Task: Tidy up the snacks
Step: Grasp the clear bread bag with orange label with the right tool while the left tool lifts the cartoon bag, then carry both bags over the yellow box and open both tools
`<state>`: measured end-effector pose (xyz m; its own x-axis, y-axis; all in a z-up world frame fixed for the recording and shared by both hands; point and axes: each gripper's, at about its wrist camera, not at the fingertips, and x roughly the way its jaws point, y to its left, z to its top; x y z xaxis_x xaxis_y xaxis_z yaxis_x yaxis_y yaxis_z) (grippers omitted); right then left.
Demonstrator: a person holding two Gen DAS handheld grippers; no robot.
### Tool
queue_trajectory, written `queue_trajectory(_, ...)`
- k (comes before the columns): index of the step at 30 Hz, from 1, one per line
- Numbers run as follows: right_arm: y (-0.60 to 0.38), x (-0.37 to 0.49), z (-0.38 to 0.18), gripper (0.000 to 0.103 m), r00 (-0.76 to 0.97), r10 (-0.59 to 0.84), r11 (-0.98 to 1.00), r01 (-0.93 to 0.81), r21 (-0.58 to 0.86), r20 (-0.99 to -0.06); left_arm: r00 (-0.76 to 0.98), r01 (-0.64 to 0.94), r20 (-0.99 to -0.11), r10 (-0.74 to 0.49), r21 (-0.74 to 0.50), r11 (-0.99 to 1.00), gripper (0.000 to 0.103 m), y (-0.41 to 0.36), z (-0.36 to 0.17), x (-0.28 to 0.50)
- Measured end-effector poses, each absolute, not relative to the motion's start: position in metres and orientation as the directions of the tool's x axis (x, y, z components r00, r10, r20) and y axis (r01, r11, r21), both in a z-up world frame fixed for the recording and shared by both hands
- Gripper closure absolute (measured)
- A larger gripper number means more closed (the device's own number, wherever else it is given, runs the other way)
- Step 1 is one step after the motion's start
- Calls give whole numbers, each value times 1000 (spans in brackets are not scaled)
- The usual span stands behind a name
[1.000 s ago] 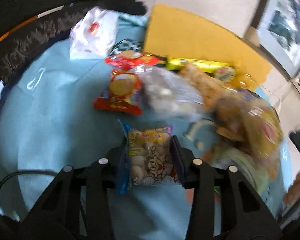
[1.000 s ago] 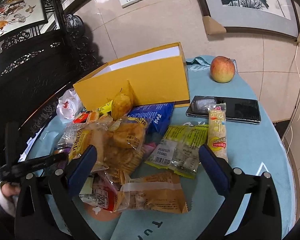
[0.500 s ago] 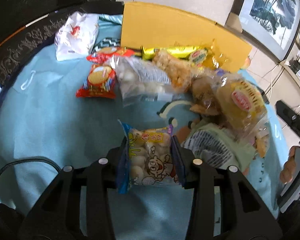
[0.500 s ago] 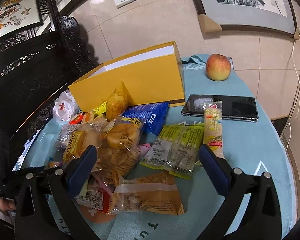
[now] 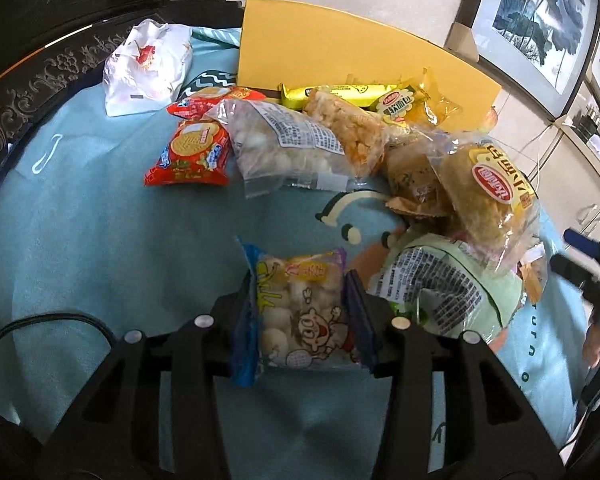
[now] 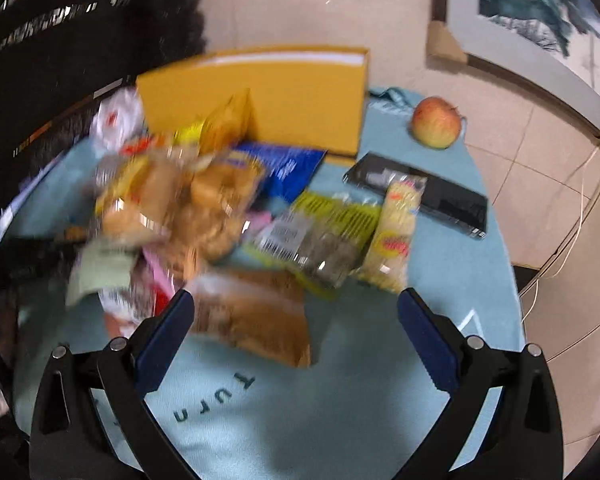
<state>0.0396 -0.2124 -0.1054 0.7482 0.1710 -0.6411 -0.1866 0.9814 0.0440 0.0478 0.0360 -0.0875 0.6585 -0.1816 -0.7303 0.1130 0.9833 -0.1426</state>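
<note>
Left gripper [image 5: 302, 312]: blue pads on both side edges of a small clear plastic packet of white round candies with a cartoon pig print [image 5: 300, 312]. The jaws are opening, packet still between them, pads still look in contact with the crimped sides. The packet sits low over the light blue tablecloth [image 5: 80, 240], near the front of the table and apart from the main snack pile.

Handling, as judged: light, soft film bag, loose round pieces inside that shift, slippery wrapper. Side-seam hold works; squeezing the middle risks crushing the contents or the bag sliding out. It will likely just drop flat once freed.

Right gripper [image 6: 296, 320]: jaws spread wide, nothing between the pads, hanging above the cloth in front of a tan crinkly wrapped cake packet [image 6: 252, 312]. That view is blurred, detail on the pile is poor.

Further out in the left view: green-white printed pouch [image 5: 440, 292] just right of the held packet, clear bag of pale puffed balls [image 5: 288, 152], red biscuit packet [image 5: 188, 152], yellow long bar wrapper [image 5: 340, 94], white crumpled plastic bag [image 5: 144, 68]. Behind them all stands a yellow cardboard box [image 5: 340, 48], probably the sorting target, though I cannot tell. The right view also shows a red-yellow apple [image 6: 436, 122] and a black phone [image 6: 440, 196] well apart from the snacks.
</note>
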Motion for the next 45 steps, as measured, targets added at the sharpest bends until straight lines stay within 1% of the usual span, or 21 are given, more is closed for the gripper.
queue_trajectory(7, -188, 65, -125, 1, 674, 209, 975, -197, 100, -708, 658, 117, -730, -185, -144, 983, 57, 35, -88, 49)
queue_trajectory(8, -187, 67, -126, 6, 665, 211, 975, -192, 109, -716, 657, 119, -730, -186, -144, 982, 57, 35, -88, 48)
queue_trajectory(9, -186, 68, -127, 14, 658, 214, 975, -186, 120, -722, 657, 120, -730, -187, -144, 982, 57, 35, -88, 49)
queue_trajectory(10, -185, 67, -127, 26, 650, 233, 971, -197, 136, -723, 657, 120, -730, -187, -143, 982, 57, 35, -88, 49)
queue_trajectory(12, -182, 61, -125, 45, 660, 213, 975, -196, 108, -720, 657, 120, -732, -181, -136, 983, 56, 33, -88, 48)
queue_trajectory(13, -182, 59, -124, 47, 660, 211, 975, -193, 109, -721, 657, 120, -732, -178, -131, 984, 56, 33, -88, 48)
queue_trajectory(15, -187, 55, -122, 47, 665, 214, 976, -181, 124, -716, 658, 120, -732, -177, -130, 984, 56, 32, -88, 48)
queue_trajectory(18, -196, 42, -114, 47, 692, 241, 970, -181, 159, -680, 659, 119, -726, -194, -154, 981, 58, 35, -88, 48)
queue_trajectory(21, -202, 29, -102, 47, 723, 252, 968, -194, 160, -644, 657, 119, -725, -208, -173, 978, 60, 37, -87, 45)
queue_trajectory(25, -208, 19, -87, 47, 752, 263, 965, -207, 163, -604, 657, 136, -719, -228, -184, 973, 61, 37, -82, 37)
queue_trajectory(36, -217, 8, -69, 47, 790, 301, 953, -230, 198, -534, 736, 170, -641, -218, -137, 976, 61, 27, -24, 12)
queue_trajectory(38, -219, 9, -58, 47, 807, 303, 952, -234, 198, -506, 750, 185, -625, -217, -116, 976, 61, 20, -9, 15)
queue_trajectory(41, -223, 14, -35, 47, 847, 292, 954, -226, 195, -445, 757, 205, -608, -240, -127, 970, 61, 12, 11, 25)
queue_trajectory(43, -223, 19, -15, 46, 879, 274, 959, -222, 173, -391, 773, 204, -587, -238, -125, 971, 61, 5, 27, 34)
queue_trajectory(45, -217, 26, -1, 46, 910, 240, 970, -215, 110, -339, 792, 204, -563, -237, -122, 971, 61, -1, 43, 46)
